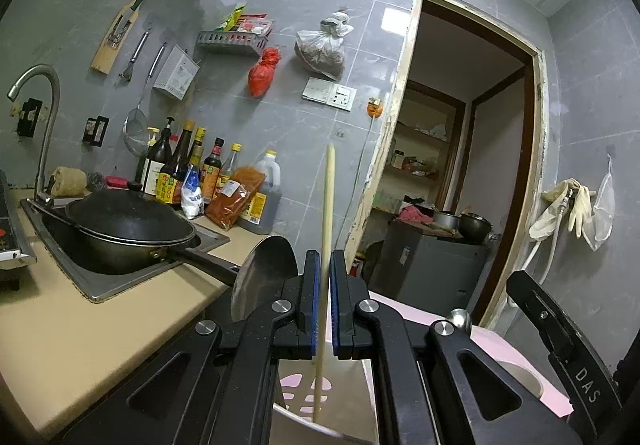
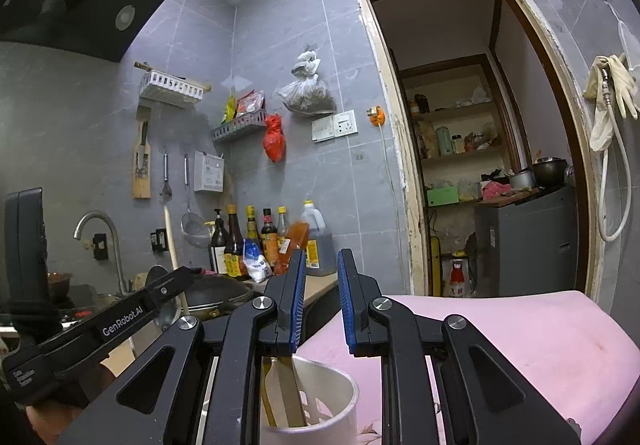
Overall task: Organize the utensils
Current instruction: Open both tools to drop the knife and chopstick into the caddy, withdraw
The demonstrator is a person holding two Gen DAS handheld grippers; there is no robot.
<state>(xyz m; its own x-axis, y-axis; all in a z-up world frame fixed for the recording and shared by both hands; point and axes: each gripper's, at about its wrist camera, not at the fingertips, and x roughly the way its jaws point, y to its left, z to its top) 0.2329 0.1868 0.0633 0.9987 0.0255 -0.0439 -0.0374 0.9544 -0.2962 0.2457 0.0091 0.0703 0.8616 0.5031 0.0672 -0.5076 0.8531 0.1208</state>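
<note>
Examining the left gripper [image 1: 325,265] first, we find its blue-padded jaws drawn almost together on a single wooden chopstick [image 1: 328,201], which stands nearly upright between the pads. The stick rises past the fingertips toward the far wall and runs down between the fingers into the white utensil holder [image 1: 304,425] directly below the tool. We record a metal ladle [image 1: 264,273] just left of the left finger, bowl uppermost; whether it touches the gripper, we cannot tell.

We find the right gripper [image 2: 321,261] released, its jaws standing clearly apart with nothing between them. It hangs above the same white utensil holder [image 2: 344,393], which sits on a pink surface [image 2: 520,333] at the near right. Inside the holder, in the right wrist view, we note wooden handles [image 2: 288,393] leaning against the left inner wall, below and slightly left of the open jaws. The left tool shows at the near left of that view, with the chopstick [image 2: 173,241] rising above it.

On the counter [image 1: 80,333] to the left we observe a black wok [image 1: 128,229] resting over the sink [image 1: 104,285], a curved tap [image 1: 44,117] behind it, and a row of sauce bottles [image 1: 192,173] against the far tiled wall. A doorway [image 2: 480,125] opens at the far right.
</note>
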